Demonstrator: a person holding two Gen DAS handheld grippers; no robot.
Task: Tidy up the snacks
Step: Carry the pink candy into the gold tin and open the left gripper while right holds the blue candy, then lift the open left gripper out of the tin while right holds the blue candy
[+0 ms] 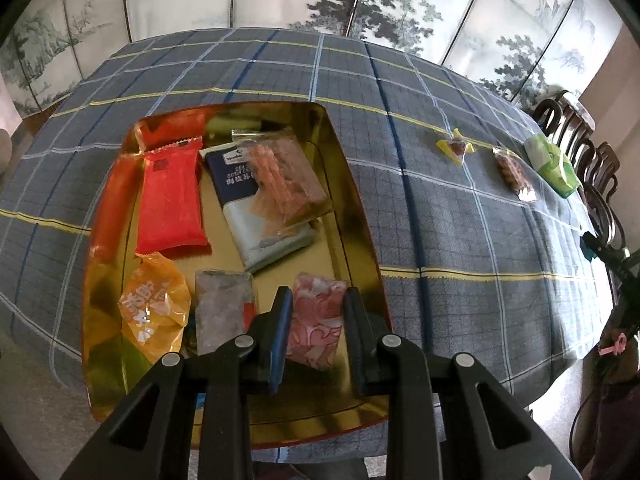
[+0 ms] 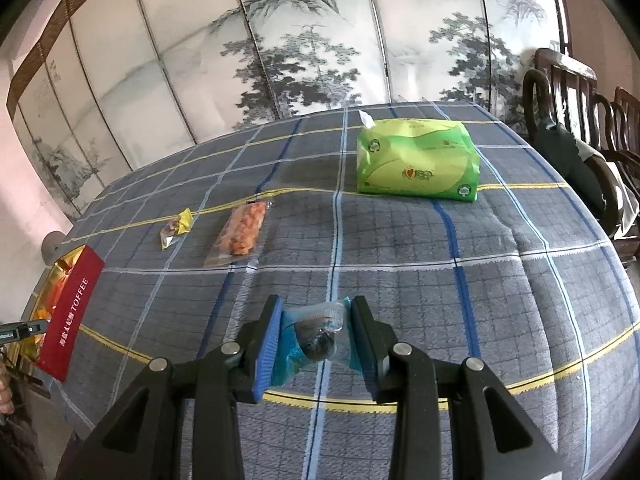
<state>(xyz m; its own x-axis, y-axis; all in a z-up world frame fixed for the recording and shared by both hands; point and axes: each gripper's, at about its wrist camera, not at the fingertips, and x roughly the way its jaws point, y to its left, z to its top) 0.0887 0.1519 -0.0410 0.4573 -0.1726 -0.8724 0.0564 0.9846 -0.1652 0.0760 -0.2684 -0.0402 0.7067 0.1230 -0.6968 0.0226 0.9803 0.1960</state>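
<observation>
Now grips, with the left tool, a pink packet between narrow jaws, pads against both its sides, over the near right part of the gold-lined tin. Cannot tell whether that packet touches the tin's floor. Shows inside the tin a red packet at the far left, a dark blue and white packet just right of it, and a clear pack of orange sticks lying on top of that one. Shows nearer, at the tin's left, an orange-yellow bag, with a grey packet just beside it, near the left tool's left finger. Sets the tin on the surface, under a grey checked cloth lined in blue, white and yellow. Finds on that cloth, outside the tin and well to its right, a small yellow packet, then a clear pack of orange-brown pieces, then a green tissue pack at the far right, near dark wooden chairs. Clamps, in the right tool, a blue packet with a dark lump inside, jaws narrow on its two ends, above bare cloth at the near side, well apart from the tin, whose red wall reads TOFFEE at the left edge of the right wrist view. Backs the whole scene with a folding screen painted with trees.
</observation>
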